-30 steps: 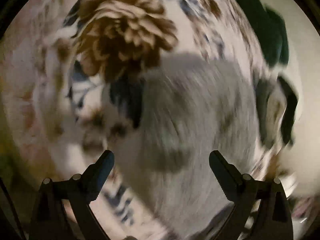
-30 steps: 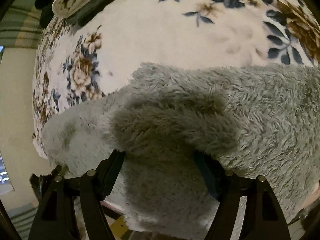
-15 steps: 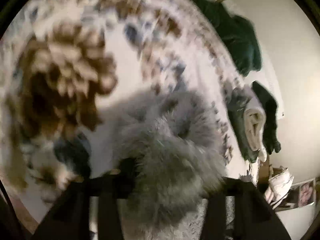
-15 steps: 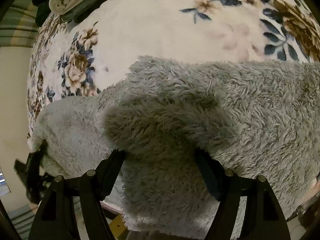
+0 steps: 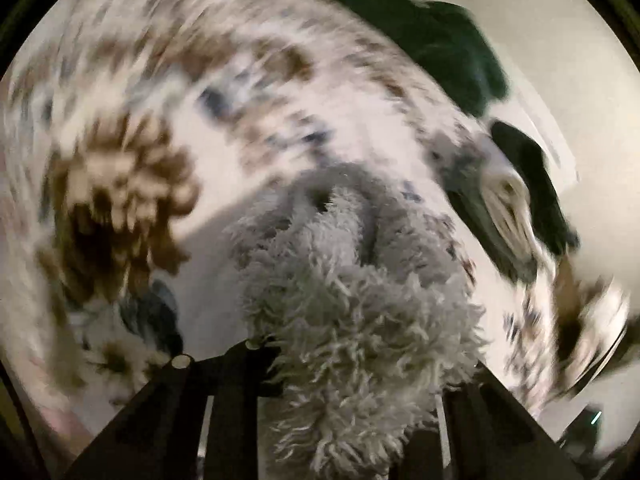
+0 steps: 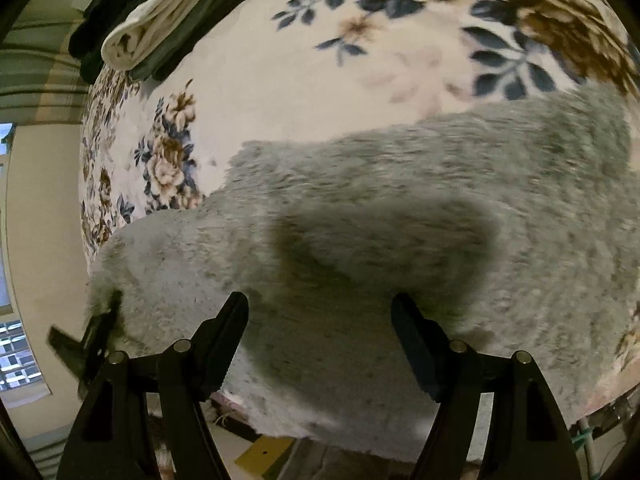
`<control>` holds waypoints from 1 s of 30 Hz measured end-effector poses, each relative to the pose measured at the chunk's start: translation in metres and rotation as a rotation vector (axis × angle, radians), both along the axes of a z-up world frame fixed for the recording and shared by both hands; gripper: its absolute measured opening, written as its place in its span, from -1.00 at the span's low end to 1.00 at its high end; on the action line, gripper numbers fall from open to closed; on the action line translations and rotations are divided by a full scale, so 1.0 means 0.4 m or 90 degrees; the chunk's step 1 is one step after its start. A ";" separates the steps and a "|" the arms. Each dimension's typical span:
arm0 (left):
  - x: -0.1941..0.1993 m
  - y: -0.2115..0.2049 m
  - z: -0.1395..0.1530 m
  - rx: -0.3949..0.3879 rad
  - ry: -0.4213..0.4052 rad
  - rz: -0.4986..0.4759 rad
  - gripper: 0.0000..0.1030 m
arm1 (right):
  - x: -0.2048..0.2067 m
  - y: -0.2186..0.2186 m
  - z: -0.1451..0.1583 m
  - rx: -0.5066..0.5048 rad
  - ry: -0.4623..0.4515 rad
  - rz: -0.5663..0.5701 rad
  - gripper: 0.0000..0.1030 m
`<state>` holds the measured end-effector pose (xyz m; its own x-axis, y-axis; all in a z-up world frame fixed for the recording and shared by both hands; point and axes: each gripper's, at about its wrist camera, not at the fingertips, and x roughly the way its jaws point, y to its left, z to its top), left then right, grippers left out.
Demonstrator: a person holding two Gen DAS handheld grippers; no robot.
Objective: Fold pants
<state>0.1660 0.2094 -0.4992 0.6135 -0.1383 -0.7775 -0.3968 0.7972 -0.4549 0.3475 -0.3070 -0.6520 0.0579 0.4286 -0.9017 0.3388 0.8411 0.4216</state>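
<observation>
Nearest in the left wrist view, the left hand-held gripper [image 5: 352, 400] has just been closing and now pinches a tuft of the grey fleece pants [image 5: 360, 320], the pile bulging between its jaws; the cloth rises from the floral blanket [image 5: 248, 168] toward it, so this end looks lifted. In the right wrist view the right hand-held gripper [image 6: 320, 320] stands wide, its jaws apart with nothing held, tilted steeply down just above the pants [image 6: 400, 240]; the garment's long axis runs across that view, from the left edge, where the other gripper bites, out to the right. The left hand is thus the one engaged; the fold likely turns on carrying its end along that axis. Farther off lie a cream rolled cloth [image 6: 156, 28] and dark garments [image 5: 440, 52].
</observation>
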 end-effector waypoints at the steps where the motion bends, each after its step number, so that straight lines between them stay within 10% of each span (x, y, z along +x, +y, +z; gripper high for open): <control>1: -0.004 -0.042 0.025 0.020 -0.013 -0.027 -0.62 | -0.007 -0.016 0.003 -0.002 0.001 -0.002 0.49; 14: -0.056 -0.667 0.205 0.054 -0.088 -0.368 -0.65 | -0.088 -0.188 0.051 -0.017 -0.009 -0.055 0.49; 20: -0.068 -0.872 0.052 0.067 0.049 -0.466 -0.60 | -0.148 -0.316 0.053 -0.028 0.000 -0.094 0.49; 23: -0.074 -0.895 0.032 0.089 0.090 -0.465 -0.37 | -0.171 -0.358 0.060 -0.023 -0.009 -0.103 0.51; 27: -0.131 -0.935 0.093 0.135 0.060 -0.512 0.98 | -0.189 -0.376 0.081 0.011 -0.035 -0.088 0.66; 30: -0.184 -0.960 0.146 0.203 0.025 -0.558 0.98 | -0.189 -0.355 0.107 0.040 -0.064 -0.069 0.76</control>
